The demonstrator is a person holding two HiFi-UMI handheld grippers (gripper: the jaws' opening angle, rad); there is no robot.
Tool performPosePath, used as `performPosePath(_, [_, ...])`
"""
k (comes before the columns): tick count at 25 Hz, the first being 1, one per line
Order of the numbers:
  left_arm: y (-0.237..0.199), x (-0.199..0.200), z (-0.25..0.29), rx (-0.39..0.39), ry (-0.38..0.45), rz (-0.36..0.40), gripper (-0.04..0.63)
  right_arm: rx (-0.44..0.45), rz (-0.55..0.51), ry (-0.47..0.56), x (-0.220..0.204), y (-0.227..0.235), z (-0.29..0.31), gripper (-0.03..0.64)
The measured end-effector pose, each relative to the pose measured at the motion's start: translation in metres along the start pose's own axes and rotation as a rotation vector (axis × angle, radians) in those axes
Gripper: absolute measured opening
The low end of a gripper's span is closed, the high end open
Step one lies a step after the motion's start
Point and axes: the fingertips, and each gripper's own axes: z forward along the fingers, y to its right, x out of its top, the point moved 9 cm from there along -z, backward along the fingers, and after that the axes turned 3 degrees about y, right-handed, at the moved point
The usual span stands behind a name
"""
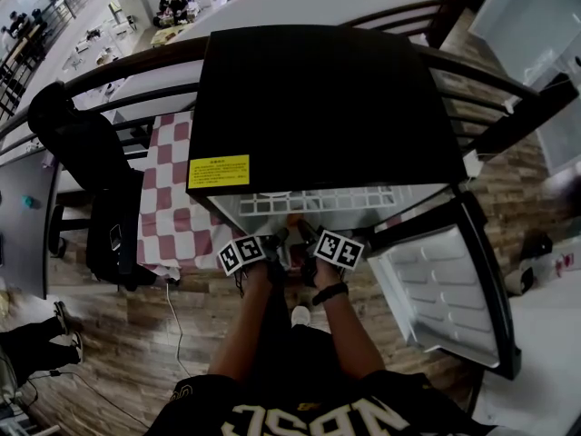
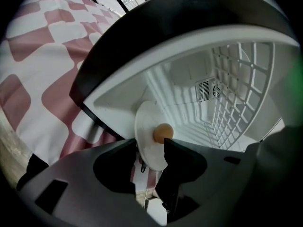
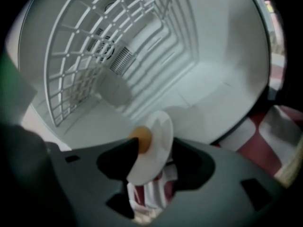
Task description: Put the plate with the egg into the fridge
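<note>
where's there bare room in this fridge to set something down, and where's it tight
Free: the white fridge floor behind the plate, back to the ribbed rear wall with its vent; the wire shelf looks bare too. Crowded: the front edge, where the plate with the egg lies between the open jaws of the left gripper and right gripper.

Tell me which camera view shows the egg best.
The left gripper view: the egg is sharp and stands out against the white plate. The right gripper view shows it too, but blurrier. In the head view it is too small to make out.
</note>
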Motion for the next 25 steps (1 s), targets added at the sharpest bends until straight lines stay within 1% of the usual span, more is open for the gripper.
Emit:
performPosePath(2, [0.0, -0.001, -0.001, 0.014, -0.002, 0.029, 0.189, -0.017, -0.057, -0.021, 0.001, -0.001, -0.001, 0.242])
performPosePath(4, [0.001, -0.001, -0.002, 0.024, -0.017, 0.071, 0.189, -0.046, -0.09, -0.028, 0.002, 0.002, -0.005, 0.249])
performPosePath(8, [0.003, -0.001, -0.004, 0.042, -0.048, 0.156, 0.192, -0.061, -0.103, -0.002, 0.002, 0.011, -0.012, 0.249])
performPosePath(12, [0.005, -0.003, -0.009, 0.065, -0.06, 0.237, 0.193, -0.081, -0.16, 0.031, 0.005, 0.016, -0.023, 0.249])
performPosePath(15, [0.006, -0.007, -0.015, 0.082, -0.063, 0.33, 0.193, -0.07, -0.208, 0.052, 0.005, 0.019, -0.032, 0.249])
performPosePath(20, [0.009, -0.019, -0.025, 0.056, -0.032, 0.481, 0.192, -0.02, -0.332, 0.078, -0.006, 0.016, -0.047, 0.249])
performPosePath(25, [0.007, -0.034, -0.035, 0.104, 0.026, 0.723, 0.19, -0.001, -0.465, 0.092, -0.026, 0.01, -0.055, 0.247])
